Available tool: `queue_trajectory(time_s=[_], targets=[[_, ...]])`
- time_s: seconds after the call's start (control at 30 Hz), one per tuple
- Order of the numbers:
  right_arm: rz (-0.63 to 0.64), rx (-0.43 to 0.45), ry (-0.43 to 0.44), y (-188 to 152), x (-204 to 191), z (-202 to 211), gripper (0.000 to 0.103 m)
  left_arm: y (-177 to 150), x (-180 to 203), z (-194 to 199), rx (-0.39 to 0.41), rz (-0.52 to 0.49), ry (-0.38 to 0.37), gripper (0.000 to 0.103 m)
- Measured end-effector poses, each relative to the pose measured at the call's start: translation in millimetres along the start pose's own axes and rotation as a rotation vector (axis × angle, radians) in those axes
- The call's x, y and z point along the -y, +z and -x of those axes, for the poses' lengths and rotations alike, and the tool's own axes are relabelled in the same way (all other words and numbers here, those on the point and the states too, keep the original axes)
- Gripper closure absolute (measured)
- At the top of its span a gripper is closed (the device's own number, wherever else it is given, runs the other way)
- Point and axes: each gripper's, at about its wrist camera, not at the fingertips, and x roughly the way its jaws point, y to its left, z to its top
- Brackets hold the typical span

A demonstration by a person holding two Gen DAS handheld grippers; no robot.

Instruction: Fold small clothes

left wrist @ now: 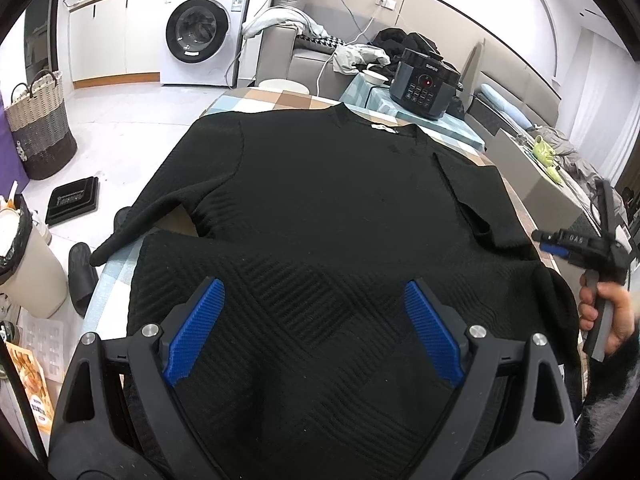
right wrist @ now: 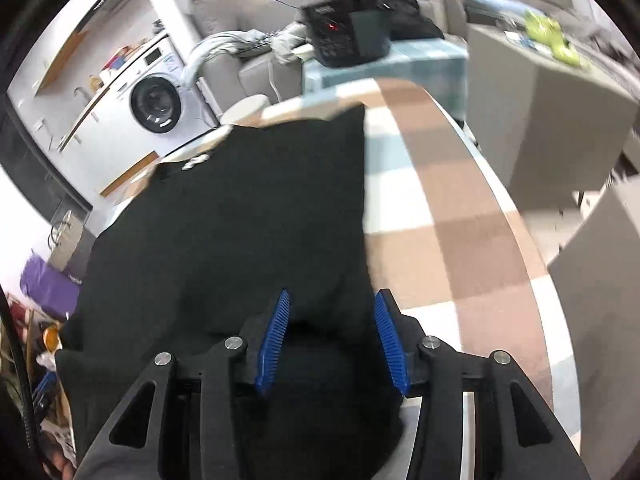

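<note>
A black ribbed sweater (left wrist: 320,208) lies flat on a checked tablecloth (left wrist: 280,96), neck at the far side, both sleeves folded in over the body. My left gripper (left wrist: 314,308) is open, hovering over the sweater's near hem, holding nothing. My right gripper (right wrist: 330,312) is partly open over the sweater's right edge (right wrist: 240,220), with black fabric between its blue pads (right wrist: 386,336); the view is blurred by motion. In the left wrist view the right gripper (left wrist: 560,240) shows at the right table edge, held by a hand.
A black pressure cooker (left wrist: 424,84) and white bowl (left wrist: 376,77) stand at the table's far side. A grey box (right wrist: 552,108) sits to the right. Washing machine (left wrist: 200,32), woven basket (left wrist: 40,128), bin (left wrist: 24,256) and slippers (left wrist: 82,276) are on the left floor.
</note>
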Motion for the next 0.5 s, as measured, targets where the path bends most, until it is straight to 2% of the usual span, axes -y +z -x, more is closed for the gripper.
queue_trajectory(time_s=[0.2,0.27,0.4,0.5], targets=[[-0.010,-0.037,0.031,5.5,12.3,-20.2,0.059,2.5,-23.3,0.8,0.006,0.049,0.057,0.012],[0.030,-0.044,0.014,5.5,7.7,-28.1,0.086,3.3,-37.0,1.6,0.007,0.080,0.086,0.012],[0.150,-0.026,-0.053,-1.4,-7.3,-31.9,0.092,6.9,-70.0,5.5,0.027,0.162,0.143,0.012],[0.159,-0.028,-0.104,-3.8,1.2,-24.7,0.095,9.8,-99.9,6.4,0.033,0.219,0.188,0.012]])
